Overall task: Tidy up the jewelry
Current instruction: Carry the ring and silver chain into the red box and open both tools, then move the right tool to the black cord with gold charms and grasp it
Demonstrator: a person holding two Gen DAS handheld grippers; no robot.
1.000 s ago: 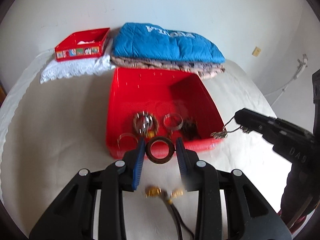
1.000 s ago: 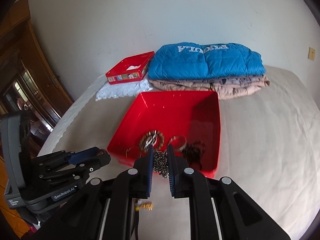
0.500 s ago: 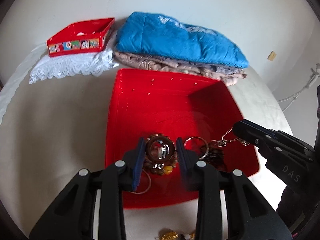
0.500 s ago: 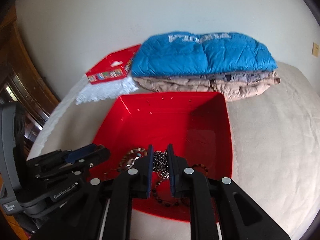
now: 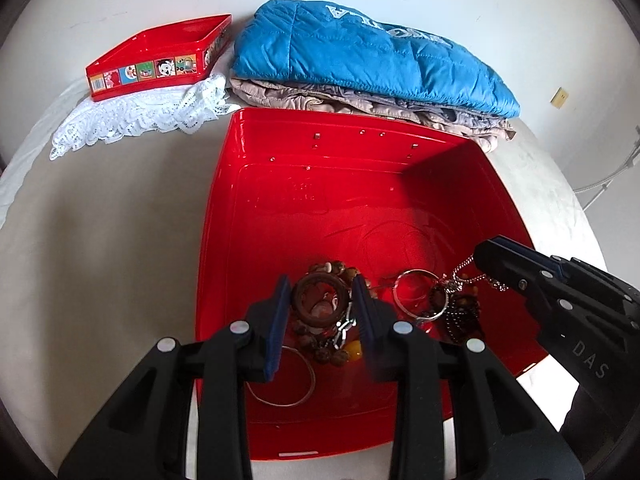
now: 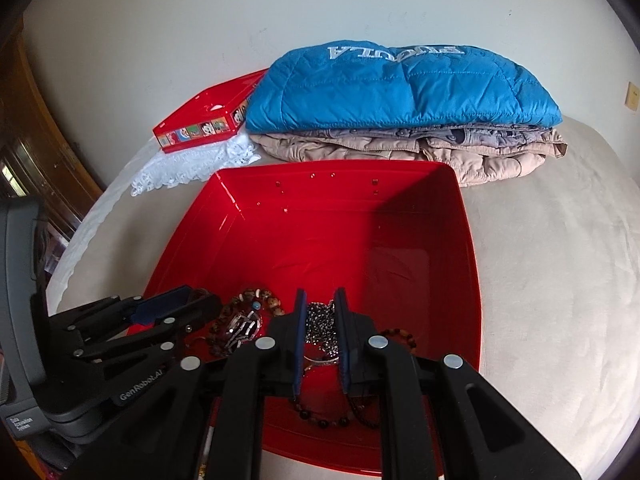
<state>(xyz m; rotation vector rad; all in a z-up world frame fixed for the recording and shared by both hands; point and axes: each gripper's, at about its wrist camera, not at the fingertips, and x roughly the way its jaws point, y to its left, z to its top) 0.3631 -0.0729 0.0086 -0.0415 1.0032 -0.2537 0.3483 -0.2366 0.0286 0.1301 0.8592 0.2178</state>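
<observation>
A big red tray (image 5: 352, 184) lies on the bed and also shows in the right wrist view (image 6: 320, 232). My left gripper (image 5: 320, 304) is shut on a dark brown wooden ring (image 5: 320, 303), held over the tray's near part above a beaded bracelet (image 5: 332, 350). My right gripper (image 6: 320, 320) is shut on a silver bead chain (image 6: 320, 326), held over the tray; it shows in the left wrist view (image 5: 500, 264) with the chain (image 5: 476, 278) hanging from it. A silver ring (image 5: 418, 296), a thin bangle (image 5: 280, 384) and dark beads (image 5: 460, 316) lie in the tray.
A folded blue jacket (image 6: 400, 84) on beige clothes (image 6: 460, 148) lies behind the tray. A small red box (image 5: 160, 58) sits on white lace (image 5: 140, 116) at the back left. The beige bed cover (image 6: 560, 260) spreads to the right. A wooden cabinet (image 6: 36, 140) stands at the left.
Both grippers moved forward, from the tray's front edge to over its inside, each still holding its piece. The gold-tipped cord on the bed in front has dropped out of view.
</observation>
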